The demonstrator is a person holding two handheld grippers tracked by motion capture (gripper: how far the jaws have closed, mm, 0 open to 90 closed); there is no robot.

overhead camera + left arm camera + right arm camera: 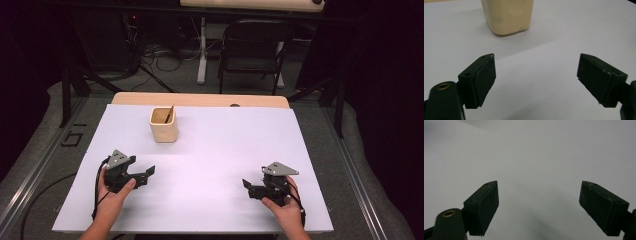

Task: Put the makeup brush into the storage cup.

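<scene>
High view: my 2 grippers, left [146, 175] and right [248, 187], rest wide open and empty; I'd next reach left toward the cup [163, 124].

White tabletop [210, 165] open from front edge to back; sole obstacle: cup [164, 124] near back edge, left of centre.

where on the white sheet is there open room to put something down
Bare patches: the wide stretch between the left gripper and right gripper, and the far right of the white sheet, right of the beige cup. The one crowded spot is around that cup, far left.
</scene>
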